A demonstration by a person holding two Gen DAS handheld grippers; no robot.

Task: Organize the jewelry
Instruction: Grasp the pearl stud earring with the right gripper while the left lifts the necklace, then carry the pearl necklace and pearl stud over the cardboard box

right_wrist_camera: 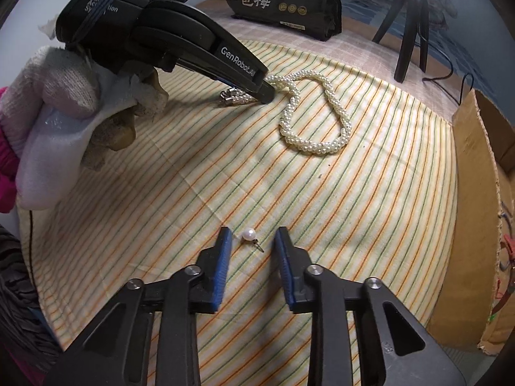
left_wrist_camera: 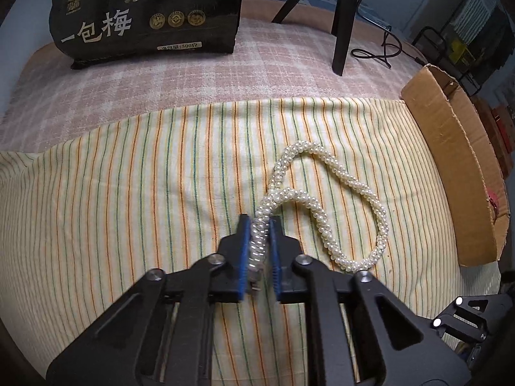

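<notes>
A twisted pearl necklace [left_wrist_camera: 328, 157] lies looped on the striped cloth [left_wrist_camera: 128, 193]. My left gripper [left_wrist_camera: 259, 222] is shut on the strand near its metal clasp end, its blue pads pressing the beads. In the right wrist view, the left gripper [right_wrist_camera: 267, 93] pins the necklace [right_wrist_camera: 322, 148] against the cloth, held by a gloved hand [right_wrist_camera: 58, 96]. A single pearl stud earring [right_wrist_camera: 249, 234] lies on the cloth between the blue pads of my right gripper [right_wrist_camera: 254, 230]. There is a gap on both sides, so the pads do not touch it.
A cardboard box [left_wrist_camera: 450, 148] stands along the right edge of the cloth. A black printed bag [left_wrist_camera: 145, 16] stands at the back on a pink checked cover. Black stand legs [left_wrist_camera: 344, 25] and a cable [left_wrist_camera: 383, 51] are at the back right.
</notes>
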